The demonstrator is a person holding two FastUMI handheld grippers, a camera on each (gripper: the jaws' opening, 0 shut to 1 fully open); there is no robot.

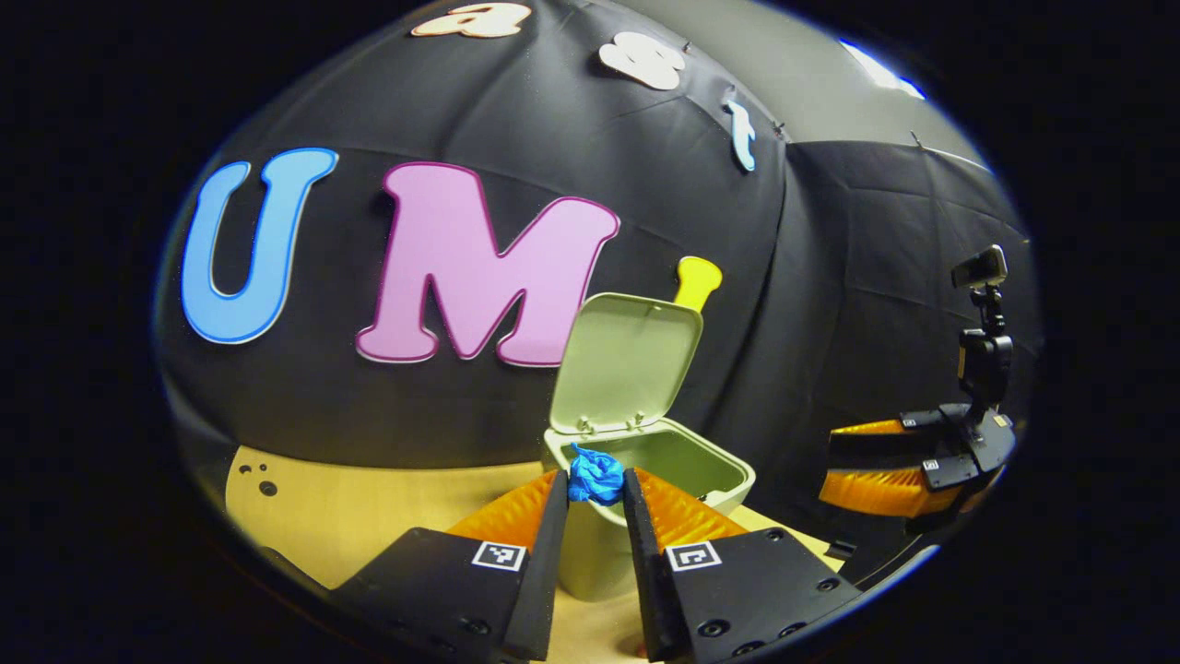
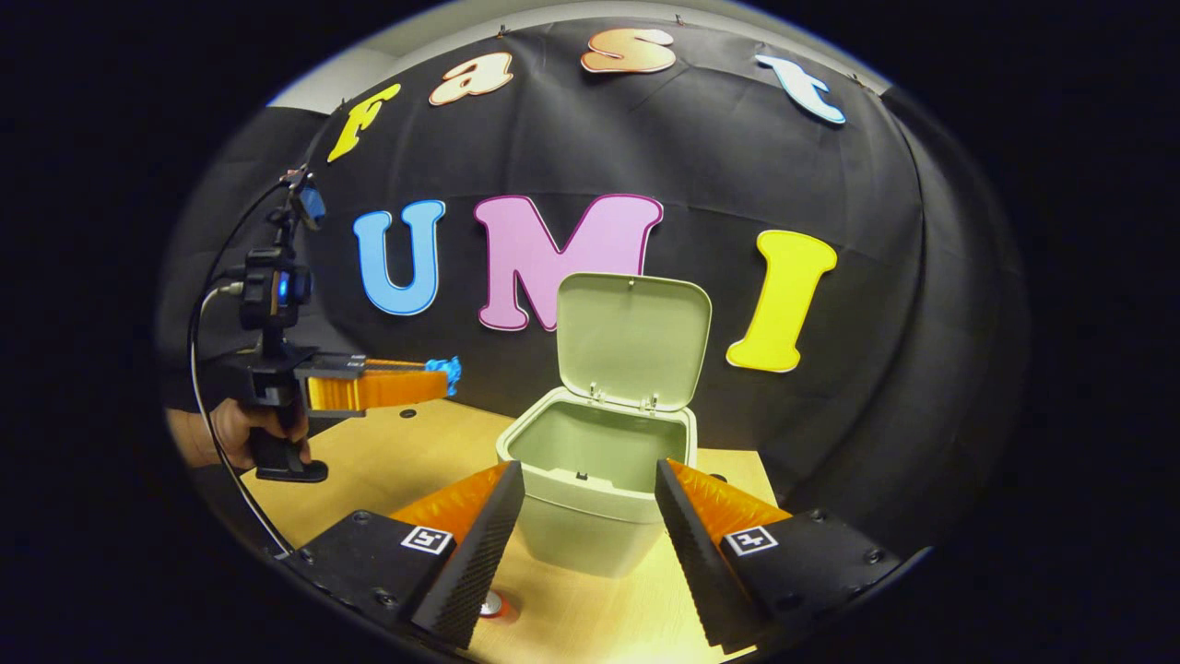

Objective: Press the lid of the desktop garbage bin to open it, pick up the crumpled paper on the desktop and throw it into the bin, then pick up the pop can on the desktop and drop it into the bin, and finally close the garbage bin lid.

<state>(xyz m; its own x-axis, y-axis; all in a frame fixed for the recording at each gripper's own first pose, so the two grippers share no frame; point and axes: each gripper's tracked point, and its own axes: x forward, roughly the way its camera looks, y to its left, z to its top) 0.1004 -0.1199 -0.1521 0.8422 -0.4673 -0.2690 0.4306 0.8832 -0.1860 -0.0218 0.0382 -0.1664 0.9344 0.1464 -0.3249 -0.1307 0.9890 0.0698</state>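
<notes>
Blue crumpled paper [image 1: 595, 477] is sitting pinched between the two fingertips of the left gripper [image 1: 595, 487], both fingers pressing on it from either side. Just beyond those tips and slightly lower, the pale green garbage bin [image 1: 728, 480] is standing on the wooden desktop [image 1: 369, 516], so the paper is hanging right at the bin's near rim. Its lid [image 1: 627, 364] is standing upright at the far side, hinged open. What I can see of the bin's inside from the left gripper view is looking bare.

In the right gripper view, the right gripper [image 2: 588, 484] is holding its fingers wide apart with nothing between them. A red pop can [image 2: 493, 606] is peeking out low down, just beside the tip side of its left finger, mostly hidden by it. Straight ahead between the fingers, the bin [image 2: 590, 526] is showing its open mouth and plain interior, lid [image 2: 633, 339] raised behind. Farther off to the left, a hand [image 2: 230, 433] is gripping the left gripper [image 2: 449, 376], carrying the blue paper [image 2: 447, 372] at its tip, short of the bin and above the desktop [image 2: 415, 452].
</notes>
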